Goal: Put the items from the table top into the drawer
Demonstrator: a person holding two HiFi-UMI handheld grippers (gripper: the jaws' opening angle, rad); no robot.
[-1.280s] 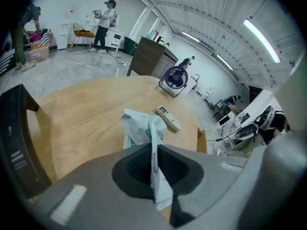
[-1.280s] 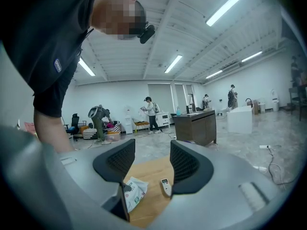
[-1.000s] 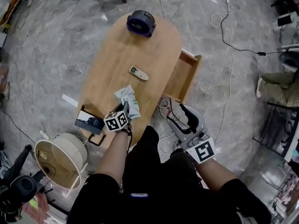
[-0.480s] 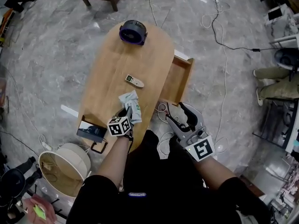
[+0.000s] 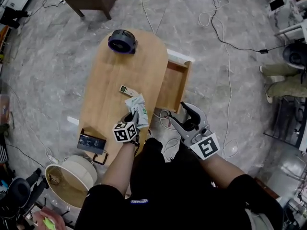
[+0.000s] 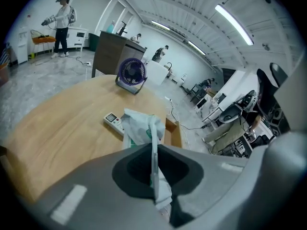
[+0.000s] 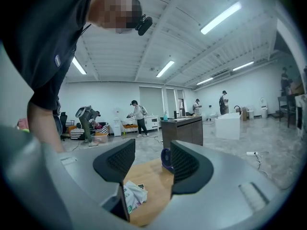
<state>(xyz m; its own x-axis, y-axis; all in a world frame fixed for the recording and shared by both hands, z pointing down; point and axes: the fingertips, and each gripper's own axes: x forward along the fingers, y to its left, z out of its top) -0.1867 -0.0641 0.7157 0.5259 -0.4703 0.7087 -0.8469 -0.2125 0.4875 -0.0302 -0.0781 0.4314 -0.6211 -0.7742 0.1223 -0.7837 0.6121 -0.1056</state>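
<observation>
Nearest, a dark flat box (image 5: 91, 141) lies on the oval wooden counter (image 5: 103, 85). The left claw (image 5: 132, 120) pinches a crumpled white-and-green plastic packet (image 5: 136, 105) over the counter, and the right claw (image 5: 188, 115) is spread and empty. Farther, the small white remote control (image 5: 127, 89) and the round purple fan (image 5: 121, 41) are not yet stored. The open wooden drawer (image 5: 171, 84) looks empty, so I judge 0 items are done.

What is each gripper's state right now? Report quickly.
Left gripper: closed on the crumpled white-and-green plastic packet.
Right gripper: open, holding nothing.
</observation>
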